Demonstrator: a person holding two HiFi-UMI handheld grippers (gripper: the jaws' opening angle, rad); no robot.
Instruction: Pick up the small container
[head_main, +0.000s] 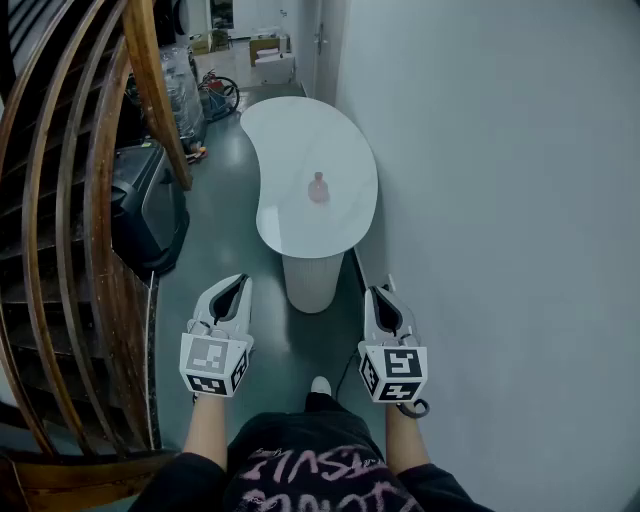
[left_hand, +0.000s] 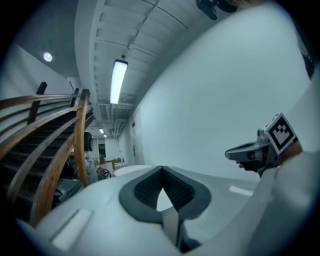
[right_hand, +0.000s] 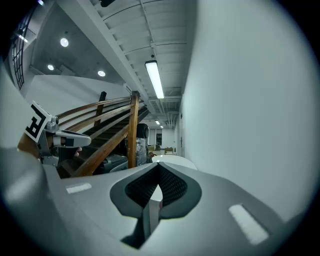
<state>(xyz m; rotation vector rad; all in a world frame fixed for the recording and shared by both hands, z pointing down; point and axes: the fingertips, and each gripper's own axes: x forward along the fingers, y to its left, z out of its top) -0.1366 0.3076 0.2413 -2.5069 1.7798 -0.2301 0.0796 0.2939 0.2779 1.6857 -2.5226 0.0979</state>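
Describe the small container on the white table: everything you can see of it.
The small container is a pinkish, bottle-like thing: a rounder body narrowing to a slimmer top. It stands upright and alone on the glossy white curved table, toward its nearer, wider end and roughly central across it. Only the tabletop touches it. In the head view it is too small to tell material, lid or label.

Head view down; gripper views forward; table (head_main: 290, 150) shared.
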